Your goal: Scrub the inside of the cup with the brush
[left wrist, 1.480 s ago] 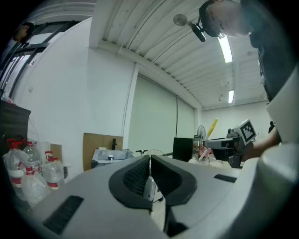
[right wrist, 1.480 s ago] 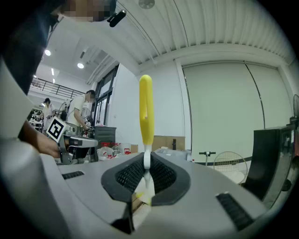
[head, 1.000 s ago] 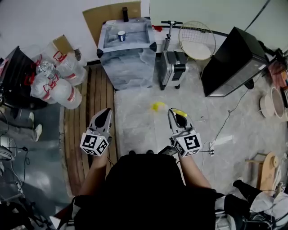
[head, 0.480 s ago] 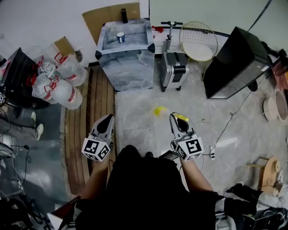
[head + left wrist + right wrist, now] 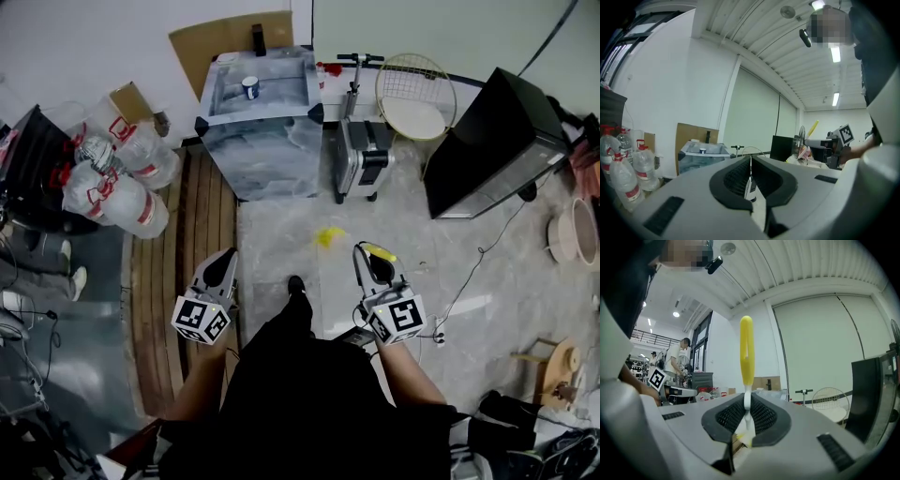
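Cup (image 5: pixel 250 87): small, white with a dark band, upright on top of the grey marbled counter (image 5: pixel 272 141), towards its back left, with nothing touching it.

Clear plastic water bottles (image 5: pixel 122 178) with red labels lie heaped to the left of the counter.

Left claw (image 5: pixel 228 257): held over the floor in front of the counter and well apart from it. It points towards the counter, with its jaws pressed together on nothing.

Right claw (image 5: pixel 367 251): level with the left claw, in front of the counter and off its right corner. Its jaws are clamped on the white neck of a slim yellow plastic brush (image 5: pixel 746 348), whose yellow end stands up above the pads. Which end bears the bristles cannot be made out.

Step in hand, as judged: the approach. The brush is already gripped, while the cup is neither reached nor steadied, so no scrubbing has begun.

Next move, as judged: bring both claws up to the counter top. The left claw should open and close round the cup wall to hold it firm. The brush's working end then goes down through the rim.
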